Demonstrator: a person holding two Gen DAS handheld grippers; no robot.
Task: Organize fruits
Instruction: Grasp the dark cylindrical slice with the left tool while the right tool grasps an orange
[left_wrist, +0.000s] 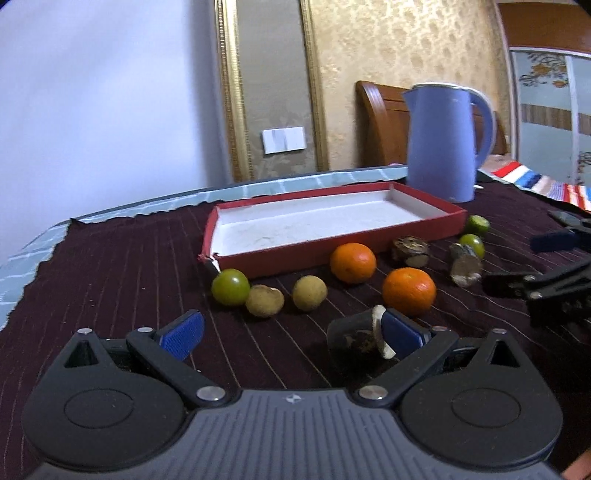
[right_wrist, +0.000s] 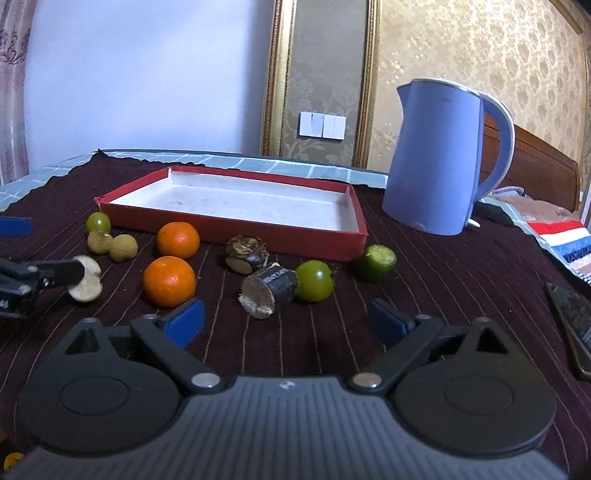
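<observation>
Left wrist view: the left gripper (left_wrist: 291, 334) stands with its jaws wide apart; a dark stub with a pale cut face (left_wrist: 356, 339) lies against the inner side of its right blue pad (left_wrist: 402, 332), while the left pad (left_wrist: 183, 334) is clear of everything, so nothing is clamped. Beyond it, on the dark striped cloth (left_wrist: 110, 277), fruit lies in a loose row along the near wall of the red tray (left_wrist: 332, 254): a green fruit (left_wrist: 230, 287) at the tray's near left corner, two tan fruits (left_wrist: 264, 301) (left_wrist: 309, 293) just beside it, and two oranges (left_wrist: 352, 262) (left_wrist: 409, 290) further right. Two more dark stubs (left_wrist: 410, 251) (left_wrist: 464, 264) and two green fruits (left_wrist: 472, 244) (left_wrist: 477, 224) sit off the tray's near right corner. The tray's white floor holds no fruit. A blue kettle (left_wrist: 443, 144) stands behind the tray's far right corner. Right wrist view: the right gripper (right_wrist: 286, 321) is likewise spread, with bare cloth between its pads; the nearest stub (right_wrist: 269, 290) and a green fruit (right_wrist: 314, 280) lie just ahead of it, untouched. A cut green fruit (right_wrist: 376, 262) rests near the tray's right corner. A phone (right_wrist: 572, 325) lies at the cloth's right edge.
</observation>
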